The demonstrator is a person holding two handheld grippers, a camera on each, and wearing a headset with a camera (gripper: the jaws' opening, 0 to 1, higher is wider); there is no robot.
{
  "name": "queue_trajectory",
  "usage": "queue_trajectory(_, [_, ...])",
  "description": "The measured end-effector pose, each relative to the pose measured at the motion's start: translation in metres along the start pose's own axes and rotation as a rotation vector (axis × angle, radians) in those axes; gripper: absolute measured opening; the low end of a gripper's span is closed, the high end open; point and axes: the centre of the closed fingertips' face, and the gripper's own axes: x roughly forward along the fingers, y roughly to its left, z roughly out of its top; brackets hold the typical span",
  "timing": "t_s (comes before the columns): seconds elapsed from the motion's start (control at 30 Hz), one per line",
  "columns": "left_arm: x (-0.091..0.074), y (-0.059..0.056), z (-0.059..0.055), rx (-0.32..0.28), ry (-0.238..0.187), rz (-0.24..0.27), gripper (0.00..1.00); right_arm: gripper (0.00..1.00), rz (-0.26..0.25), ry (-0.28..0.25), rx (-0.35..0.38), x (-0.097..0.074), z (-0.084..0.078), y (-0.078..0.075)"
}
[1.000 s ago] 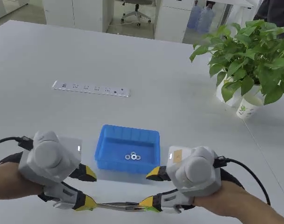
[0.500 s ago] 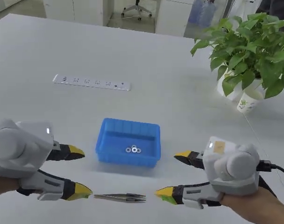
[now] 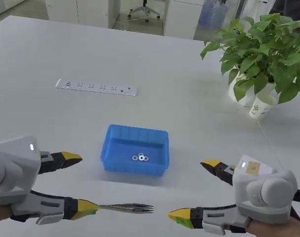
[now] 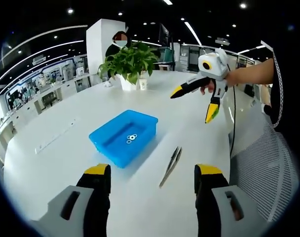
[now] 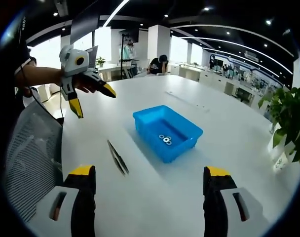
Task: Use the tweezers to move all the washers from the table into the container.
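Tweezers (image 3: 126, 208) lie flat on the white table (image 3: 66, 49), just in front of the blue container (image 3: 132, 168). Their long axis runs left to right in the head view, split tips toward the right gripper (image 3: 185, 188) and joined end just beside the lower jaw of the left gripper (image 3: 89, 181). Both grippers gape wide, holding nothing. Washers (image 3: 140, 158) cluster inside the container.

Container (image 3: 132, 168): uniform bright blue, no pattern. Washers (image 3: 140, 158): silver-grey. Tweezers (image 3: 128, 208): plain metallic grey. Table (image 3: 140, 59): pale grey-white, unmarked. Left gripper (image 3: 86, 181) and right gripper (image 3: 188, 188): light grey housings, black jaws, yellow tips (the right's lower tip reads greenish-yellow). Plant (image 3: 261, 54): green leaves. Pot (image 3: 237, 98): white. Power strip (image 3: 96, 88): white.
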Motion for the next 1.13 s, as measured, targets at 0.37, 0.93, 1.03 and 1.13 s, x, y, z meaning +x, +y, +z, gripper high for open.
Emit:
queue_trajectory(0.37, [0.008,0.005,0.000,-0.007,0.018,0.001,0.96,1.00,-0.017,0.029,0.024,0.005,-0.005,-0.005])
queue_trajectory(0.93, [0.011,0.005,-0.001,0.005,0.047,-0.003,0.99,1.00,-0.020,0.009,0.042,0.007,0.000,-0.003])
queue_trajectory(1.03, [0.011,0.003,-0.004,0.012,0.062,-0.007,0.99,1.00,-0.018,0.009,0.044,0.007,0.000,-0.003])
queue_trajectory(1.13, [0.011,0.003,-0.003,0.007,0.053,-0.007,0.99,1.00,-0.015,0.008,0.041,0.007,0.000,-0.001])
